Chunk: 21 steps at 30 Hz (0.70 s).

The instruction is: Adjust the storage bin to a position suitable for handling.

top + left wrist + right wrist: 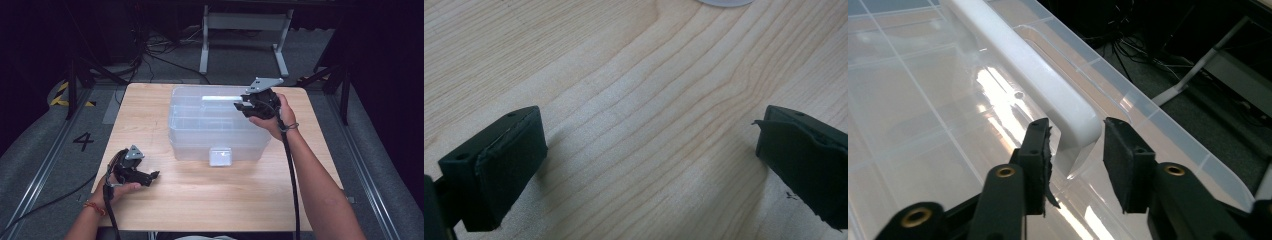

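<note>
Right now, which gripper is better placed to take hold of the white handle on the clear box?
Right. The right gripper has its jaws on either side of the white handle's end, not visibly pressing yet. The left gripper rests open on the table, short of the box.

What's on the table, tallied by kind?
Clear plastic boxes with lid: 1
White handles on the lid: 1
White latches on the box front: 1
Black grippers: 2, left gripper, right gripper
Total: 5
</note>
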Tool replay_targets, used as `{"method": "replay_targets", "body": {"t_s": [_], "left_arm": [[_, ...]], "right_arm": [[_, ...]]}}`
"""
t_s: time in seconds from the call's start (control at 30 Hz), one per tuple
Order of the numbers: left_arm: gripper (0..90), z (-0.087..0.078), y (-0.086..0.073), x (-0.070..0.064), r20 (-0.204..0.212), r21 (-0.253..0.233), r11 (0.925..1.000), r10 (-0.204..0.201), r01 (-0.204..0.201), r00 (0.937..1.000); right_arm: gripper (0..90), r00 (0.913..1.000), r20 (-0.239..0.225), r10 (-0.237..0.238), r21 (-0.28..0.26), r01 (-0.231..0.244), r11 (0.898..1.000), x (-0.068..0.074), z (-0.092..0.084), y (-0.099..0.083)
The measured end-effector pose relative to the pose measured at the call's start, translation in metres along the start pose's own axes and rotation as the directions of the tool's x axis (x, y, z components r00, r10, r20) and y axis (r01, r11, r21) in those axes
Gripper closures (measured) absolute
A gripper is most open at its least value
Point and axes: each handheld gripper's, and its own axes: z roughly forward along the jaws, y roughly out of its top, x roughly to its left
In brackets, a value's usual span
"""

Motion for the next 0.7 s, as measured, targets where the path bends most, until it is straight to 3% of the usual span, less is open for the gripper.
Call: {"method": "replay_targets", "body": {"t_s": [0.17,0.53,0.7], "left_arm": [[0.3,0.0000,0.0000,0.0001,-0.002,0.000,1.0000,0.002,-0.002,1.0000],[0.7,0.0004,0.0007,-0.0001,-0.003,-0.005,1.0000,0.006,-0.006,1.0000],[12.7,-0.0021,0.0020,-0.0018,0.013,-0.022,0.9997,0.004,-0.004,0.9999]], "right_arm": [[73.0,0.9999,-0.012,-0.001,0.002,0.001,1.000,-0.0002,0.0004,0.0025],[73.5,0.9998,-0.012,-0.018,0.010,0.018,1.000,-0.0004,-0.0003,0.0044],[73.6,0.9994,-0.025,-0.023,0.022,0.024,0.999,-0.0018,-0.0006,0.0062]]}}
